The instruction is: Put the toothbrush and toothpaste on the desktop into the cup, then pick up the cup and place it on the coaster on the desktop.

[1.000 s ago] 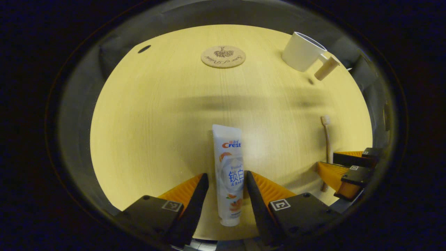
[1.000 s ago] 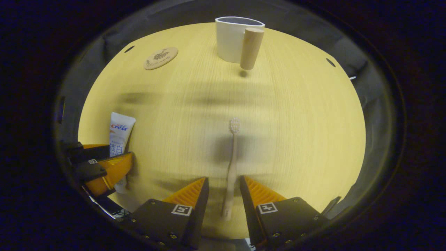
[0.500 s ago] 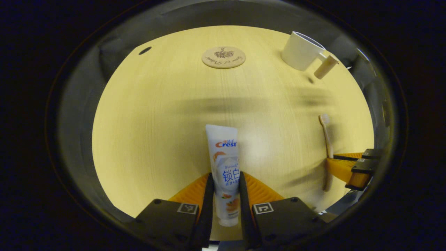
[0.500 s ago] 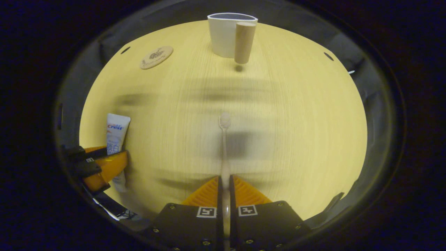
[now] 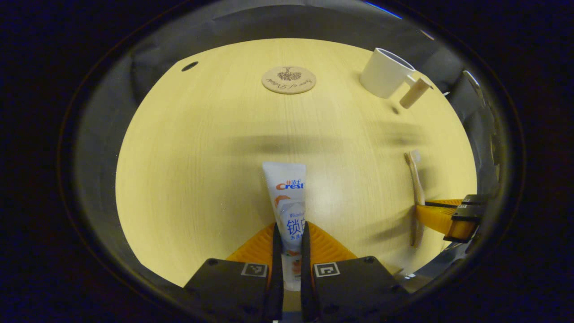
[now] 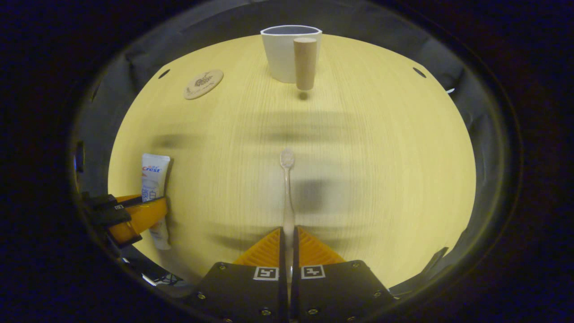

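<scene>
On the wooden desktop point(image 5: 188, 148), the left gripper point(image 5: 289, 237) is closed on the toothpaste point(image 5: 289, 197), both fingers pressing its lower half; the tube points away and reads "Crest" above blue Chinese characters. Far off lies the round coaster point(image 5: 289, 80), printed with a tree and curved script too small to read. Farther right, the white cup point(image 5: 384, 72) with its wooden handle stands near the far edge. At the right, the right gripper point(image 6: 288, 237) is clamped on the toothbrush point(image 6: 287, 188), bristles pointing toward the cup.
</scene>
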The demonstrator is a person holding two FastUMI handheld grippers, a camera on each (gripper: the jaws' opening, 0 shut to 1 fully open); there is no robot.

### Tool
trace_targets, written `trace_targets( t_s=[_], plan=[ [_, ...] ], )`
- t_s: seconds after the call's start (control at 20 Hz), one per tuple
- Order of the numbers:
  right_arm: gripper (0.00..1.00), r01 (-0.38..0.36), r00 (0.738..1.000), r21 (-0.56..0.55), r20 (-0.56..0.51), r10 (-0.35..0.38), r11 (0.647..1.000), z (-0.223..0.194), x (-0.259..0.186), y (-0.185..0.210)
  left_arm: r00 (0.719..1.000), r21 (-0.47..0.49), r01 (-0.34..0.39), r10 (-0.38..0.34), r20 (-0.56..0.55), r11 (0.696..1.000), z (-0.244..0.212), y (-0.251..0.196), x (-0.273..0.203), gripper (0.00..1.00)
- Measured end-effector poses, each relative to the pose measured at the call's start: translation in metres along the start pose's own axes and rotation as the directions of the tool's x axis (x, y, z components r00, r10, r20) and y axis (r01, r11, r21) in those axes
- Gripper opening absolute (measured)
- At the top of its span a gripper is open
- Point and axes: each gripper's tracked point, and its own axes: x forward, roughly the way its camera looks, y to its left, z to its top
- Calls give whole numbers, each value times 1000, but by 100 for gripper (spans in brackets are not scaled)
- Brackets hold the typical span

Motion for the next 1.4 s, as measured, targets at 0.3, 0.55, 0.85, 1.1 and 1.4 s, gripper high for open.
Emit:
trace_targets(
  t_s=[0.3, 0.55, 0.85, 1.1, 1.4],
  plan=[
    [3, -59, 994, 28, 95, 56, 998, 15, -19, 8, 994, 6, 13, -14, 110, 1000, 20, -5, -22, 23],
    [3, -137, 964, 51, 235, 121, 989, 35, -45, 16, 978, -17, 69, -64, 199, 998, 37, -21, -41, 23],
    [4, -200, 883, 39, 441, 163, 979, 70, -89, 16, 934, -12, 108, -97, 344, 994, 68, -36, -78, 23],
    [3, -229, 777, 0, 602, 183, 973, 113, -128, 15, 869, 3, 112, -100, 484, 994, 105, -55, -102, 23],
    [3, -174, 664, -56, 731, 159, 983, 175, -154, 3, 792, 10, 100, -86, 604, 995, 147, -63, -132, 23]
  ],
)
